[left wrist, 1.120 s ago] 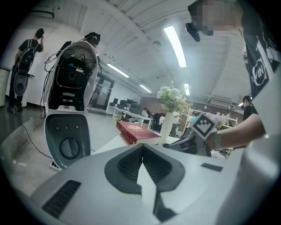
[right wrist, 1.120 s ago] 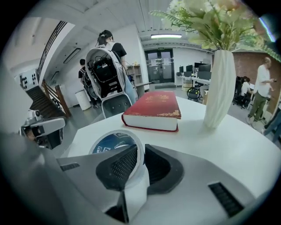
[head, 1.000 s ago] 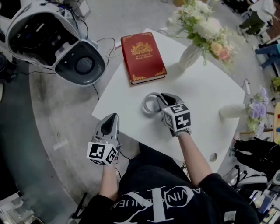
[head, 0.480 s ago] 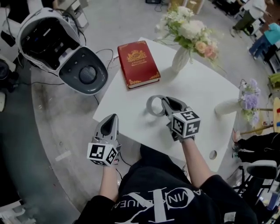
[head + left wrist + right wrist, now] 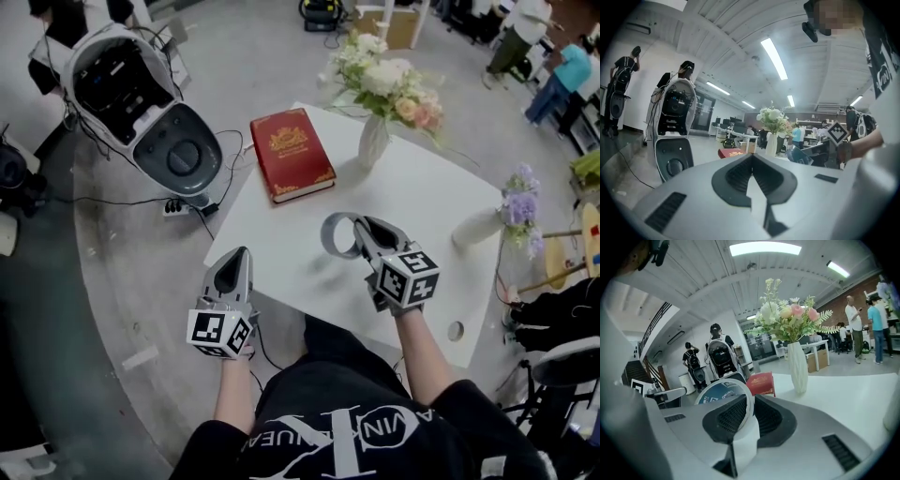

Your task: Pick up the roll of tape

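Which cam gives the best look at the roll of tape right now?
Head view: the whole ring of the roll of tape shows, pinched in the right tool. The right gripper view is close, but the jaws hide part of it. The left gripper view gives only a small distant glimpse.

Looks like a big open office or robotics lab, not a home. Recognised by the bare concrete floor (image 5: 112, 281) with loose cables (image 5: 141, 200) and a large white machine shell (image 5: 141, 103) standing on it. Overhead, long strip lights (image 5: 774, 58) on a ribbed ceiling; farther back, rows of desks (image 5: 733, 135), a brick wall (image 5: 860, 298) and standing people (image 5: 855, 329). Decorated only in the middle: a white table (image 5: 431, 197) with a red book (image 5: 291, 153) and flowers in a vase (image 5: 373, 141).
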A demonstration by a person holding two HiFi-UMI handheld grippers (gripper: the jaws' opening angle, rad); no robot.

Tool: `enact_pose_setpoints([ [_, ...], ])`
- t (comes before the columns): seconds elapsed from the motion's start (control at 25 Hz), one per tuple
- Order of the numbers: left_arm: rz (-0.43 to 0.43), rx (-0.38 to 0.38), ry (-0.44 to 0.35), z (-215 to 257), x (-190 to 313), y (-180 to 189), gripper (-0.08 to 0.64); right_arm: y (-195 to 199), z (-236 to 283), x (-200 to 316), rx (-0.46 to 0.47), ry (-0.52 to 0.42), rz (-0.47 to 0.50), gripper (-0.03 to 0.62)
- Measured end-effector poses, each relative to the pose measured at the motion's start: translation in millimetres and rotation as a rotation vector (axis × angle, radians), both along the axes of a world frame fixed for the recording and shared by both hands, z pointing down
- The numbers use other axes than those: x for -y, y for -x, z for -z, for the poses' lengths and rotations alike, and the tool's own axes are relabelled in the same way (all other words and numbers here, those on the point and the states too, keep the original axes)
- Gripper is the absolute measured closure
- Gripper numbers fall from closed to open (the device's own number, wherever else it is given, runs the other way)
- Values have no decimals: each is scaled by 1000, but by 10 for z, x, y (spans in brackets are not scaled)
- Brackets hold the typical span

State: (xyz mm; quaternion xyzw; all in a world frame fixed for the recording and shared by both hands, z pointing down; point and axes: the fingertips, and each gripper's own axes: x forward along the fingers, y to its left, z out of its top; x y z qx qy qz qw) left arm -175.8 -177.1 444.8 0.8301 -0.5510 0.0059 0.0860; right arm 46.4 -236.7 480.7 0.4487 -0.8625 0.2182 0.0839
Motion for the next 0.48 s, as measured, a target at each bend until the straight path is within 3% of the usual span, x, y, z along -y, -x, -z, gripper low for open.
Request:
enact_pose_setpoints([
  [0.48,2,14,-62,272,-12,-30,558,-135,308,-96,72,-81,-23,528],
])
